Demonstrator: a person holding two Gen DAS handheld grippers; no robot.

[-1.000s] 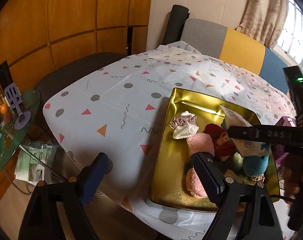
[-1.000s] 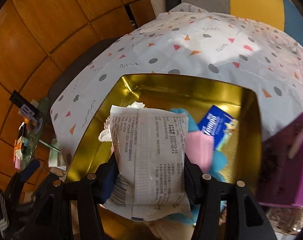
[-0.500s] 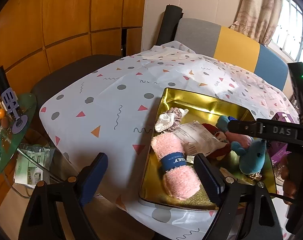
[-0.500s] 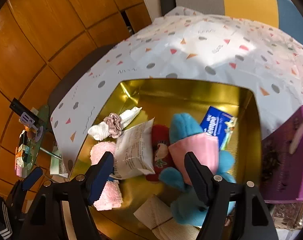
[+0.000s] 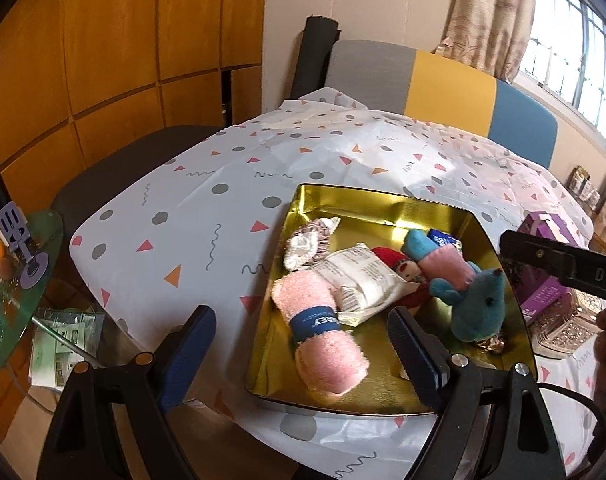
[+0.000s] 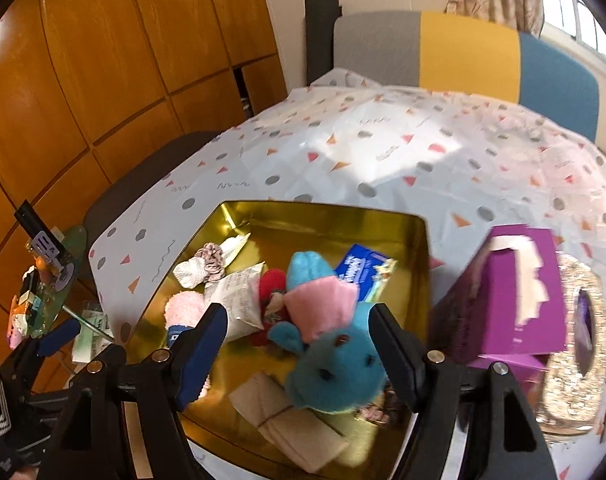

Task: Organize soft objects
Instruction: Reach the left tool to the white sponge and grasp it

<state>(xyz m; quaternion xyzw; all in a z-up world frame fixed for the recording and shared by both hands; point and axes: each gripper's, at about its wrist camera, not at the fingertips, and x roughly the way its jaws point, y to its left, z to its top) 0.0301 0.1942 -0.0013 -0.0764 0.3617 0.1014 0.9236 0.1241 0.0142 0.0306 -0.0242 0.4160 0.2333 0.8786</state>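
Tissue pack [image 6: 241, 300] flat in gold tray [image 6: 419, 280], just ahead-left of right gripper [image 6: 299, 354]. Jaws just opened, wide, empty. Left gripper [image 5: 301, 350] also wide, empty, farther off.

Daylight comes from the window [image 5: 579, 48] at upper right, laying bright patches on the cloth [image 6: 383, 160] and glare on the gold tray [image 5: 367, 212]. Both fisheye views bend lines and darken at the corners. The right wrist view is motion-blurred, most at the purple box [image 6: 511, 296]; the left is sharp.
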